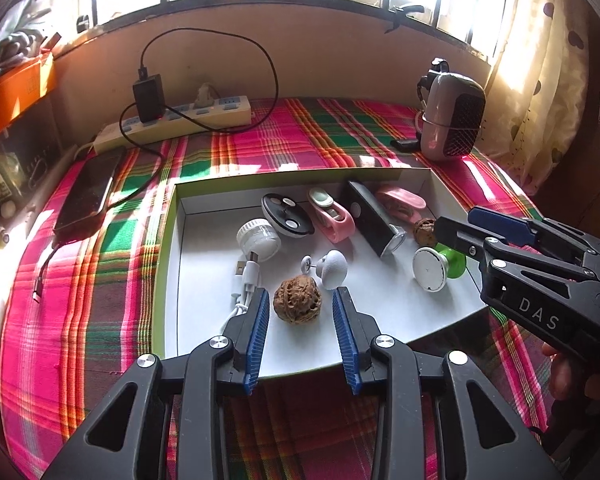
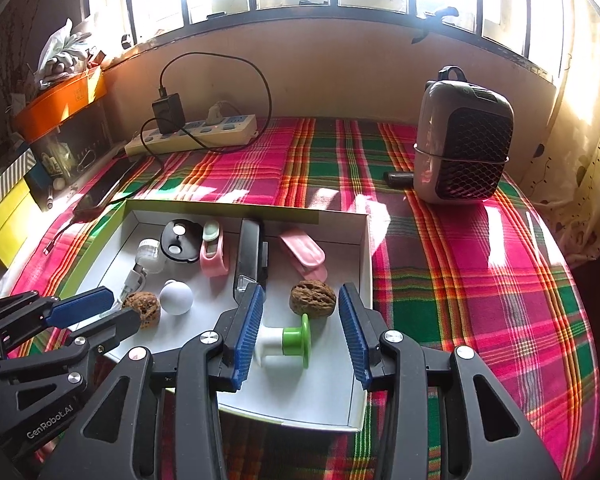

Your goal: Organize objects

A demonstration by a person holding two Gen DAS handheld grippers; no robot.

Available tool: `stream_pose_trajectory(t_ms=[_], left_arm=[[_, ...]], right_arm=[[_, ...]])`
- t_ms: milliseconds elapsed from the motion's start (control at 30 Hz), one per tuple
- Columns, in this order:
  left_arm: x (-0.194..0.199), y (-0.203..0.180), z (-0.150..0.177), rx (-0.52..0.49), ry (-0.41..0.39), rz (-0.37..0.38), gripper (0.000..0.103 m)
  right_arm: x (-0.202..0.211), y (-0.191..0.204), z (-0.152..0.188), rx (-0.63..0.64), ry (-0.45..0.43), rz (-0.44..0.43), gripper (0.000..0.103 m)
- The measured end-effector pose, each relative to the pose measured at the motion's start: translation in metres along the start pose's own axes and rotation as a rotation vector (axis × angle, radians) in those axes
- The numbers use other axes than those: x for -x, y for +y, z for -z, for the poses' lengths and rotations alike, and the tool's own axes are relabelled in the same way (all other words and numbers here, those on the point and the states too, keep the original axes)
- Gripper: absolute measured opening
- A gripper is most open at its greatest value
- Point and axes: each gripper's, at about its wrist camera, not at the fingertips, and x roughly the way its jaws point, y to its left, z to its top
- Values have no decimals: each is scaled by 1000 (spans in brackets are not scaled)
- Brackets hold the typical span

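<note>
A shallow white box (image 1: 204, 200) (image 2: 362, 248) on the plaid cloth holds several small objects. My left gripper (image 1: 300, 300) is open, its blue pads either side of a brown walnut (image 1: 298, 299) without touching it. My right gripper (image 2: 302, 300) is open around a second walnut (image 2: 313, 297), just above a green and white spool (image 2: 288, 340). In the box also lie a white knob (image 1: 332, 266), a black torch-like bar (image 1: 374, 220), two pink clips (image 1: 332, 216) (image 1: 400, 200), a black round disc (image 1: 286, 214), and a white USB lamp (image 1: 258, 238).
A grey mesh-fronted heater (image 2: 464, 144) stands at the back right. A power strip with a black charger (image 1: 172, 116) and a phone (image 1: 86, 196) lie at the back left. An orange box (image 2: 60, 100) and yellow boxes (image 2: 4, 216) stand at the left edge.
</note>
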Motion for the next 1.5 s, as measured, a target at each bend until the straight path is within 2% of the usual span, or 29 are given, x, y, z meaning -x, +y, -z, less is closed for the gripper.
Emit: stream_pose_trajectory(t_ms=[33, 367, 600, 1167, 1500], left_arm=[[3, 0, 1, 4, -3, -1, 31], [30, -1, 17, 38, -32, -39, 31], [43, -2, 37, 45, -39, -83, 31], [42, -5, 84, 70, 55, -120, 31], [43, -13, 95, 56, 47, -155, 31]], right_arm=[[3, 1, 1, -1, -5, 0, 45], [35, 8, 19, -15, -26, 1, 45], [46, 15, 38, -6, -2, 14, 45], [40, 21, 87, -2, 109, 33, 45], [43, 22, 100, 2, 122, 58, 45]])
